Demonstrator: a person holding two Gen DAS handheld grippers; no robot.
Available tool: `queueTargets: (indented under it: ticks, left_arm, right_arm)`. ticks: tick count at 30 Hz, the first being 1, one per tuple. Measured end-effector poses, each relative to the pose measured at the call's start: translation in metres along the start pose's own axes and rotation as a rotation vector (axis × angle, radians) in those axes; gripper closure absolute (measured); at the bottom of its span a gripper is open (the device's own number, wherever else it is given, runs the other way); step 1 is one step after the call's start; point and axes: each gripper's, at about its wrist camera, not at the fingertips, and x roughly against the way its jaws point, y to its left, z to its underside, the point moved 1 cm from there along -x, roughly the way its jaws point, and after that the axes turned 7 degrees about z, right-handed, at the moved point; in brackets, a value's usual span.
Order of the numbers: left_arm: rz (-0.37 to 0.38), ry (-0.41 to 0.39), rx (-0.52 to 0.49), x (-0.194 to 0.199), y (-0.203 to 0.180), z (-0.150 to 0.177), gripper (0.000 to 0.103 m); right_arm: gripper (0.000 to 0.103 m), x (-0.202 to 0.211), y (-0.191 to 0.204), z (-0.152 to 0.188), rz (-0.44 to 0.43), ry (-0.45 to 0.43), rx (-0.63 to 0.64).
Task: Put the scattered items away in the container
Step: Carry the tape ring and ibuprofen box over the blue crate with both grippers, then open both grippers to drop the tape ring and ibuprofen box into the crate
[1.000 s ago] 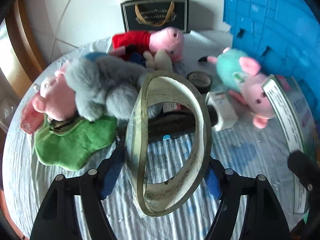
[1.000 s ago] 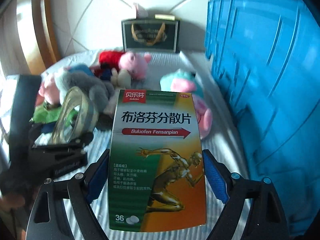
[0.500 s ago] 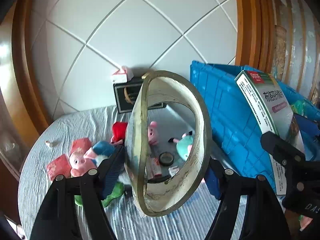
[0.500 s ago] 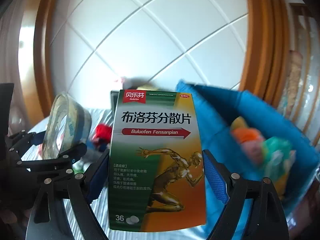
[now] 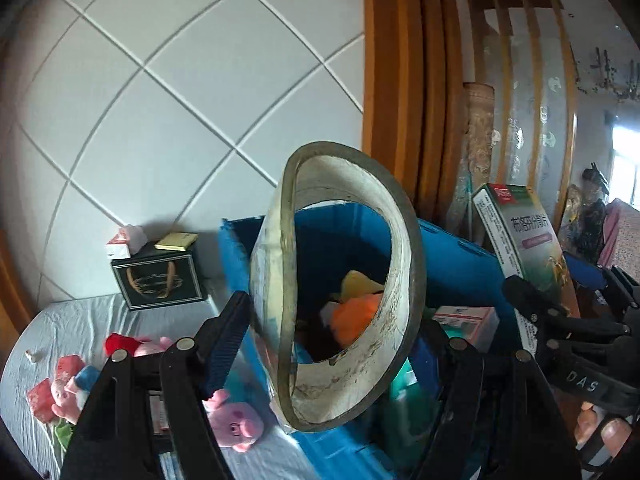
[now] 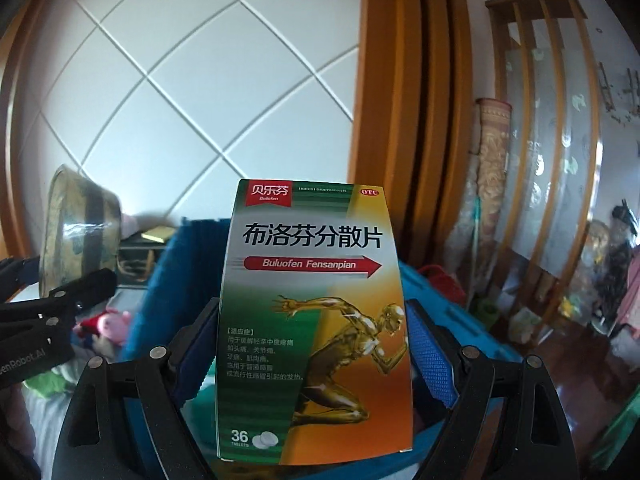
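Note:
My left gripper [image 5: 332, 344] is shut on a large roll of clear tape [image 5: 404, 248] and holds it upright over the near wall of the blue crate [image 5: 236, 248]. My right gripper [image 6: 312, 352] is shut on a green and orange medicine box [image 6: 312, 320] and holds it above the crate [image 6: 176, 264]. The box [image 5: 516, 236] and the right gripper show at the right of the left wrist view. The tape [image 6: 76, 232] and left gripper show at the left of the right wrist view. Inside the crate lie an orange soft item [image 5: 356, 316] and a small white box [image 5: 468, 320].
On the grey cloth table [image 5: 52, 328] left of the crate lie pink pig plush toys [image 5: 232, 420], red packets [image 5: 40, 396] and a black gift box [image 5: 158, 280] by the white tiled wall. A wooden door frame [image 5: 400, 80] stands behind the crate.
Both grippers have risen from the table and swung right, over the blue crate, each still gripping its item. The crate's inside has come into view.

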Motion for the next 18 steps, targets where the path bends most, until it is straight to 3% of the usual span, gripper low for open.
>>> queueTargets:
  ticks: [6,14,16,18]
  left_arm:
    - [0.000,0.136,-0.031,-0.075,-0.080,-0.005,0.031]
    - [-0.010,0.352,-0.029,-0.150,-0.121,0.008,0.029]
    - [-0.018,0.355,-0.028,-0.153,-0.124,0.007,0.028]
    - [-0.047,0.339,-0.040,-0.153,-0.126,0.006,0.020]
  right_arm:
    - [0.016,-0.058,-0.075,0.023,-0.003,0.120,-0.010]
    - [0.016,-0.127,-0.118,0.055,-0.032,0.249,-0.008]
    - [0.015,-0.135,-0.122,0.059,-0.040,0.258,-0.007]
    - [0.015,-0.140,-0.123,0.060,-0.049,0.264,-0.009]
